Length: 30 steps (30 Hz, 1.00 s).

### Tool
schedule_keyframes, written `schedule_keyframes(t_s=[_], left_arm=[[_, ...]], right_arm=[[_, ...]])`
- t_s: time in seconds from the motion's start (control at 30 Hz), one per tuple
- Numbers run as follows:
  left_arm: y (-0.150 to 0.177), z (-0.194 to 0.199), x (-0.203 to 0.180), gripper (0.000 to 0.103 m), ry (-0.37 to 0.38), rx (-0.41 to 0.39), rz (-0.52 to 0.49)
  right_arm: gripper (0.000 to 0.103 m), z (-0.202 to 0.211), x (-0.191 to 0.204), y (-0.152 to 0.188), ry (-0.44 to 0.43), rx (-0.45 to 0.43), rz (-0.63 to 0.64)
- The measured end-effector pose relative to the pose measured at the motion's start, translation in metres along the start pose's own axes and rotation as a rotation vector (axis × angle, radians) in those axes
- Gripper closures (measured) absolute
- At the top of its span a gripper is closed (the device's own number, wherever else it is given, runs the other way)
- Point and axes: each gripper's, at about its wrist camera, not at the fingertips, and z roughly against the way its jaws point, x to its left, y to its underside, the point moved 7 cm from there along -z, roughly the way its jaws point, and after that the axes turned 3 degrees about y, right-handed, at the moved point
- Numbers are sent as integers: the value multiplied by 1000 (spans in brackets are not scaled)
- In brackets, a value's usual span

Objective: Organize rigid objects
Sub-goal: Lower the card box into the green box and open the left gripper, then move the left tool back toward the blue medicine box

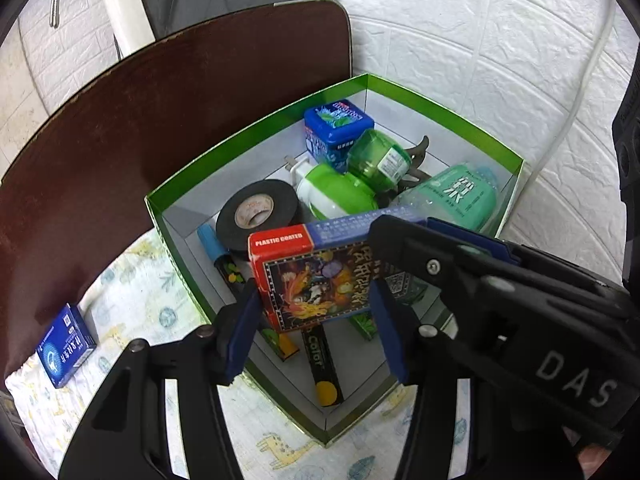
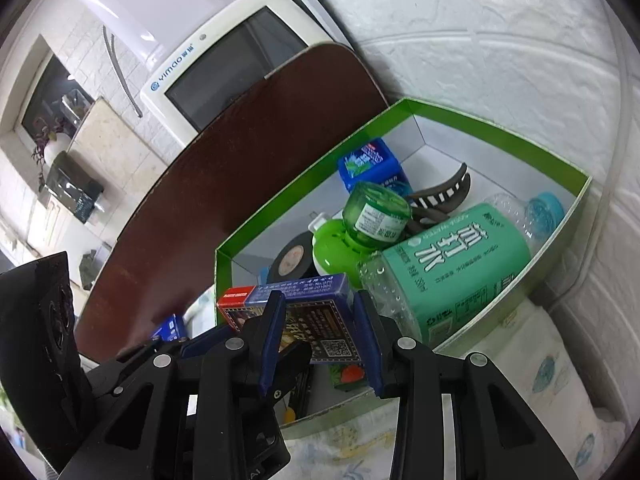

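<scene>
A playing-card box (image 1: 316,276), red and blue with "PLASTIC COATED" printed on it, hangs over the near part of the green-rimmed cardboard box (image 1: 256,128). My left gripper (image 1: 315,288) has its blue pads against the card box's two side edges. My right gripper (image 1: 404,232) comes in from the right and is clamped on the far end. In the right wrist view its pads (image 2: 272,332) squeeze the card box (image 2: 320,328), and one left finger (image 2: 294,354) crosses below.
The green box (image 2: 304,176) holds a black tape roll (image 1: 256,212), a blue tin (image 1: 338,124), a green bottle (image 1: 380,156), a mint water bottle (image 1: 456,196), a hair claw (image 2: 440,192) and markers (image 1: 324,364). A small blue box (image 1: 66,346) lies on the patterned cloth (image 1: 280,448). A brown board (image 1: 160,120) leans behind.
</scene>
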Motion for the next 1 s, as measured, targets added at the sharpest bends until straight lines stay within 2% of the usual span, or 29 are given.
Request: schedule_keyframes(t_s=[0.43, 0.7, 1.0], left_arm=[[9, 23, 11, 49, 11, -59, 19], [25, 42, 47, 49, -14, -74, 103], [62, 69, 110, 49, -82, -94, 237]], right_arm=[[65, 9, 10, -3, 23, -49, -14], [65, 11, 27, -3, 25, -57, 7], [65, -10, 88, 24, -34, 15, 127]])
